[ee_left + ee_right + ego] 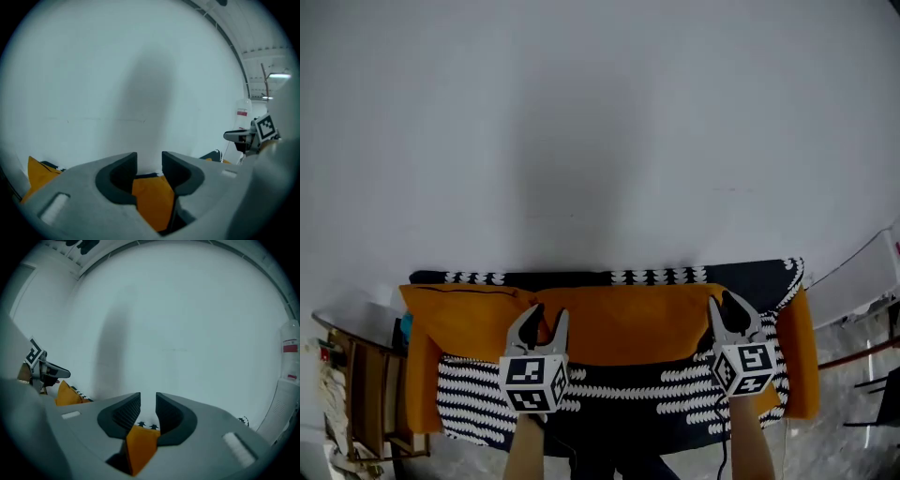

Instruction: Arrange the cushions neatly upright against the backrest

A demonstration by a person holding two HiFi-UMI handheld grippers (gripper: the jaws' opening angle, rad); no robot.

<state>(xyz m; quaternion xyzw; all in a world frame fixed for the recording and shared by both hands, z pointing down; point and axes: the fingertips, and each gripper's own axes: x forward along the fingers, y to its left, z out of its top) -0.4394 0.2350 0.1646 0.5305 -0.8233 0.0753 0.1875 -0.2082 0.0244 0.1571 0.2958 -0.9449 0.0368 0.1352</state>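
A long orange cushion lies across a sofa draped in a dark cover with white patterning. I hold the cushion by its upper edge in front of the backrest. My left gripper is shut on the cushion's left part, and orange fabric fills the gap deep between its jaws. Towards the cushion's right end, my right gripper is shut on it too, an orange fold wedged between its jaws. More orange shows at both sofa ends.
A bare white wall rises behind the sofa. A wooden rack stands at the left end. Metal frames and a white panel are at the right. A white cylinder with a red label stands by the wall.
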